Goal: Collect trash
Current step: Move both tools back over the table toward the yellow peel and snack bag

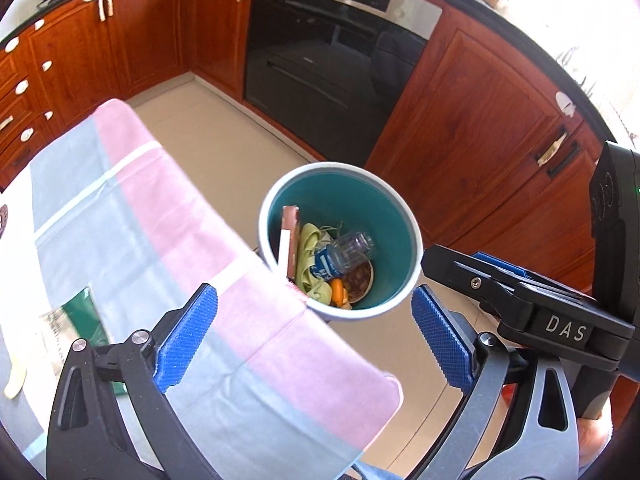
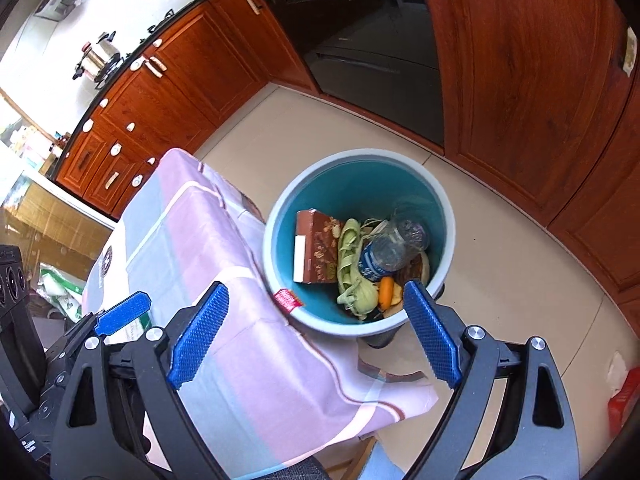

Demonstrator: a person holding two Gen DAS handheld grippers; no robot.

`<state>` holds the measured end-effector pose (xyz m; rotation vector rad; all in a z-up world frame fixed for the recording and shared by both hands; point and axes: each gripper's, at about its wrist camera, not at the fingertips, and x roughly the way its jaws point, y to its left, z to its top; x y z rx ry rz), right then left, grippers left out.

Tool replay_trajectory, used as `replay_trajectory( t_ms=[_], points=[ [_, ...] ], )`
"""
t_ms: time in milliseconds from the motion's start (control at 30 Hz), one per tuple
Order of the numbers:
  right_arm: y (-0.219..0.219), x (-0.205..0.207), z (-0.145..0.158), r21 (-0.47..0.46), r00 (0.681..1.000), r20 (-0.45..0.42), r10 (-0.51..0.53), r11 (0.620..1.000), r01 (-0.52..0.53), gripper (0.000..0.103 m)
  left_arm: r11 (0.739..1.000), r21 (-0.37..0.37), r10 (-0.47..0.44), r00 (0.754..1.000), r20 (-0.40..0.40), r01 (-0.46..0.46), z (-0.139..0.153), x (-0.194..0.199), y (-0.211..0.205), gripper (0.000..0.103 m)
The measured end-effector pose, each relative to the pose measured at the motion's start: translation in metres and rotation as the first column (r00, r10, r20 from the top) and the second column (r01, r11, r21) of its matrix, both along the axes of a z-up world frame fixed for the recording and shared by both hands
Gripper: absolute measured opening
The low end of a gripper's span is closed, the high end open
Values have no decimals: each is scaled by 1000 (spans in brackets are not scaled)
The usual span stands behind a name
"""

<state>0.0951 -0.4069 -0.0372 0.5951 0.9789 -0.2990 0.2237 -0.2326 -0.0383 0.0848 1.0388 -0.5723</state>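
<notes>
A teal bin with a pale rim [image 1: 408, 216] [image 2: 444, 204] stands on the floor beside the table corner. Inside lie a brown box [image 2: 316, 246], a clear plastic bottle [image 2: 390, 250] [image 1: 344, 254], a green peel [image 2: 350, 264] and orange scraps [image 2: 388, 292]. My left gripper [image 1: 316, 338] is open and empty above the table's edge, near the bin. My right gripper [image 2: 316, 336] is open and empty, just above the bin's near rim. The right gripper's body [image 1: 560, 320] shows at the right of the left wrist view.
The table carries a pink and grey striped cloth [image 1: 168, 216] [image 2: 224, 280]. A green packet [image 1: 82, 320] and a pale peel [image 1: 16, 376] lie on it at the left. Wooden cabinets [image 1: 480, 128] and a black oven [image 1: 332, 80] stand behind the bin. A red item [image 2: 624, 400] lies on the floor.
</notes>
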Motion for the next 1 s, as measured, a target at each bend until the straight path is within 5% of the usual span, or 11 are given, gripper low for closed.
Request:
replay_trajectory(
  t_ms=[500, 1000],
  points=[
    [145, 42, 7, -14, 971, -25, 238, 971, -238, 85, 973, -47, 228, 974, -14, -228, -1, -21, 173, 99],
    [268, 95, -69, -23, 871, -189, 453, 885, -465, 85, 895, 20, 446, 893, -58, -445, -49, -30, 336, 99]
  ],
)
